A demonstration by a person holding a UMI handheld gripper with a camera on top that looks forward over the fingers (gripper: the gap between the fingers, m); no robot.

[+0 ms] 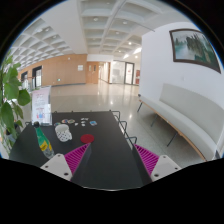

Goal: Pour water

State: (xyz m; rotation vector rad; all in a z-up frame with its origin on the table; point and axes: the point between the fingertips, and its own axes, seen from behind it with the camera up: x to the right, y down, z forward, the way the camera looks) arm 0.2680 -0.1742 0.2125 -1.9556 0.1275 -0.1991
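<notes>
My gripper [111, 158] is open and empty, with its pink-padded fingers [75, 157] spread wide above a dark table [105, 150]. On the table beyond the left finger stand a green bottle with a yellow label [42, 142] and a clear patterned cup [64, 131]. A small red object [86, 139] lies just ahead of the left finger, and small light items [82, 122] sit further back. Nothing is between the fingers.
A leafy plant [12, 100] stands at the table's left edge next to a white sign [41, 104]. A wire rack [125, 130] edges the table's right side. A white bench [185, 115] lines the right wall under a framed picture [192, 46]. A long hallway stretches beyond.
</notes>
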